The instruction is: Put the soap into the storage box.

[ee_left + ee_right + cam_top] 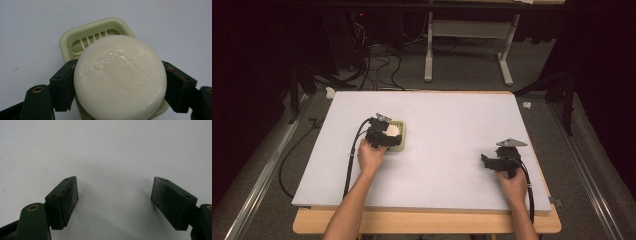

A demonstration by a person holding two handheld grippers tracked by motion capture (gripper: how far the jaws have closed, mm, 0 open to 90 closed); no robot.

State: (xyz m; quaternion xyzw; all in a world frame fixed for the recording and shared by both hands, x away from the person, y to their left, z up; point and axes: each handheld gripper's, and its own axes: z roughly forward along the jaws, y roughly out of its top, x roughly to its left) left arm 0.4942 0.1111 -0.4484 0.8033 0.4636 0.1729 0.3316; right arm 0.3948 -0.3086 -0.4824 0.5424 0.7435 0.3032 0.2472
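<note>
1. Table (437, 150): a white sheet covers a wooden top, whose bare edge shows along the near side. The floor beyond is grey carpet, with a white frame (467, 45) at the far end and loose cables to its left.
2. Left gripper (379, 134): held in the person's left hand (371, 155) over the left half of the sheet. Its cable runs back along the forearm toward the near edge.
3. Soap (120, 77): a round, white, glossy bar pinched between the left gripper's two black jaws, one pad (63, 85) pressed to each side of it. In the high view it appears as a pale spot (392, 131) at the gripper's tip.
4. Dish (75, 40): a pale green soap dish with a slatted floor, lying flat on the sheet directly beneath the soap. Its far rim and slots show past the bar; its near corner shows under the right pad. Whether the soap touches the dish cannot be told.
5. Right gripper (502, 160): held in the right hand (512, 185) over the right half of the sheet, well apart from the dish, a grey plate on top.
6. Right gripper's jaws, seen in its own view: spread wide, with bare sheet between the worn pads (70, 200) and nothing gripped.
</note>
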